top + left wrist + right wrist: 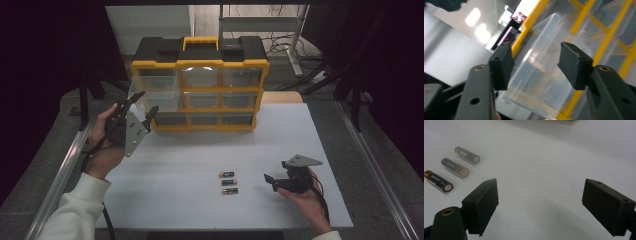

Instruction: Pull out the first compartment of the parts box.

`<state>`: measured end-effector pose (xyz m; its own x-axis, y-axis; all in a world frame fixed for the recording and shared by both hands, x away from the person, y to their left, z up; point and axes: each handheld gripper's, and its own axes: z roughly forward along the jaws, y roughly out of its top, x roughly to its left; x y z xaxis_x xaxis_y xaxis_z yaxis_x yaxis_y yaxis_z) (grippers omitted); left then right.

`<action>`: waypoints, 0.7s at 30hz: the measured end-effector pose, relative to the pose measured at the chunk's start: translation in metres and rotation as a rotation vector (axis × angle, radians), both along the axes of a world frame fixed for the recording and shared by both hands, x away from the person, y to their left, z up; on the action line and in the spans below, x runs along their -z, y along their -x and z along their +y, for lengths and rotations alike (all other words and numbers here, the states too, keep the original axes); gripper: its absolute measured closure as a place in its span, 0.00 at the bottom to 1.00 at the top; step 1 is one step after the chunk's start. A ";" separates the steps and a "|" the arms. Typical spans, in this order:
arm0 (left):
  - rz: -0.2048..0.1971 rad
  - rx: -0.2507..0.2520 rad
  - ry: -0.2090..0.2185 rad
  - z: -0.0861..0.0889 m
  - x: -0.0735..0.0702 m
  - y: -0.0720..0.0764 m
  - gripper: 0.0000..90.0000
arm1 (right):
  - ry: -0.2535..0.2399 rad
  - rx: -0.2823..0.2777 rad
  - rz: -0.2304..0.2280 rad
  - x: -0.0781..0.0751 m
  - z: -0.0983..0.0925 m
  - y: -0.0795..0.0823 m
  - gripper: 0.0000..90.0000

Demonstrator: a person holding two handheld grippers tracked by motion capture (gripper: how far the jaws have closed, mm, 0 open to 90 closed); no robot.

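At the near right of the white tabletop (175,165), the person's right hand (305,200) holds the right gripper (272,181) low over the surface, its black jaws spread wide apart with nothing between them. Just to its left lie three small dark cylindrical batteries (229,182) with copper-coloured ends, side by side in a short column running near to far, apart from the gripper; the right gripper view shows them (455,166) beyond its left jaw. Farther back on the left, the person's left hand (102,145), in a white sleeve, raises the left gripper (145,102), jaws parted, to either side of a clear plastic drawer (541,80) that juts from the left column of the yellow-framed, black-topped drawer cabinet (200,82) standing at the table's far edge. Whether the pads touch the drawer cannot be told.
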<state>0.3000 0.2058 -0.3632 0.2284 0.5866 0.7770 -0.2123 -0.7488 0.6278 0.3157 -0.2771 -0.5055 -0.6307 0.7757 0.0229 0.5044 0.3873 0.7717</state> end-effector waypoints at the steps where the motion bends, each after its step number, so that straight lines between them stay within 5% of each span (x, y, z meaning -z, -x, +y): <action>1: 0.024 0.011 0.013 -0.001 0.000 0.002 0.47 | 0.000 0.000 0.000 0.000 0.000 0.000 0.15; 10: 0.172 0.080 0.121 -0.001 0.007 0.013 0.33 | 0.000 0.000 0.001 0.000 0.000 0.000 0.15; 14: 0.268 0.129 0.184 0.000 0.011 0.016 0.27 | 0.002 -0.002 0.003 0.000 0.001 0.000 0.15; 21: 0.362 0.168 0.237 0.000 0.025 0.014 0.24 | 0.005 -0.003 0.003 0.000 0.000 0.000 0.15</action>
<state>0.2860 0.2057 -0.3878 0.5674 0.6699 0.4789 -0.0544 -0.5498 0.8335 0.3157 -0.2766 -0.5059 -0.6328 0.7740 0.0213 0.5057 0.3923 0.7683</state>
